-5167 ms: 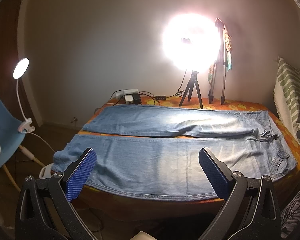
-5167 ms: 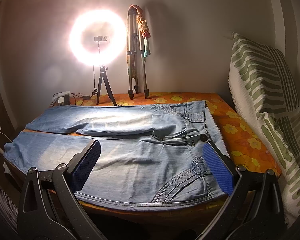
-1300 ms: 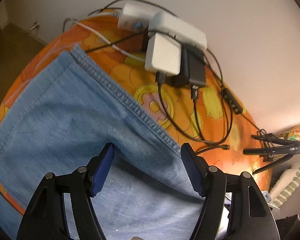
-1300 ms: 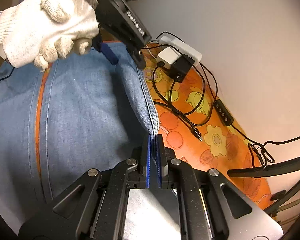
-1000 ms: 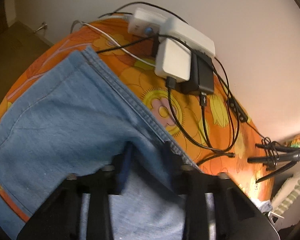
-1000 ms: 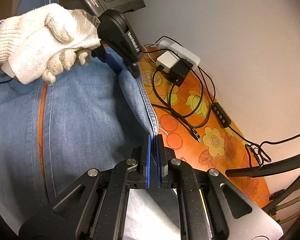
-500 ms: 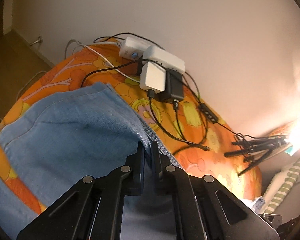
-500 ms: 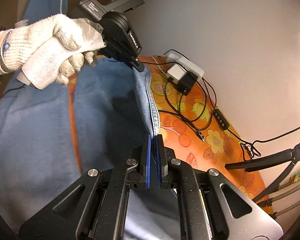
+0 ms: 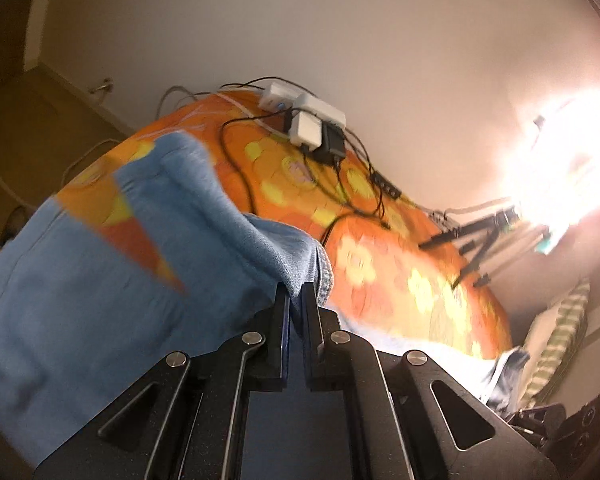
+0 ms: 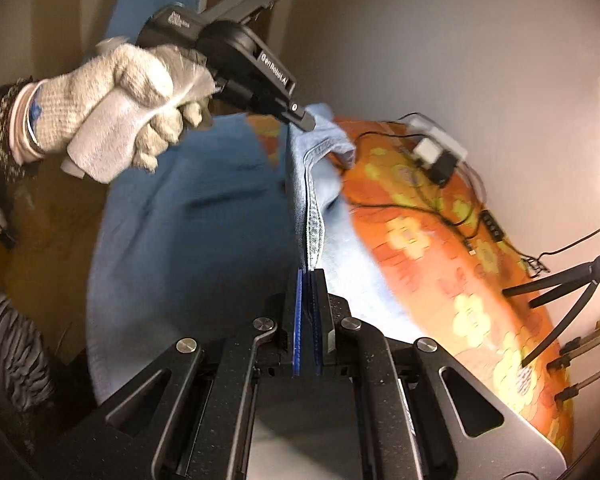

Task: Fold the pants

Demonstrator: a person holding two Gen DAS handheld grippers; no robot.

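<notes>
- While both tools pinch the jeans (image 10: 204,216) hem (image 10: 313,236): left gripper (image 9: 295,292) clamped on it, right gripper (image 10: 309,276) clamped too.
- Probably lifting one leg, folding over next.

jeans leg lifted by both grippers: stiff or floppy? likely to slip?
Probably floppy: the jeans sag and crease between the left gripper and right gripper. Likely fairly heavy, hanging straight down. Slip seems unlikely: both pinch the thick stitched hem.
</notes>
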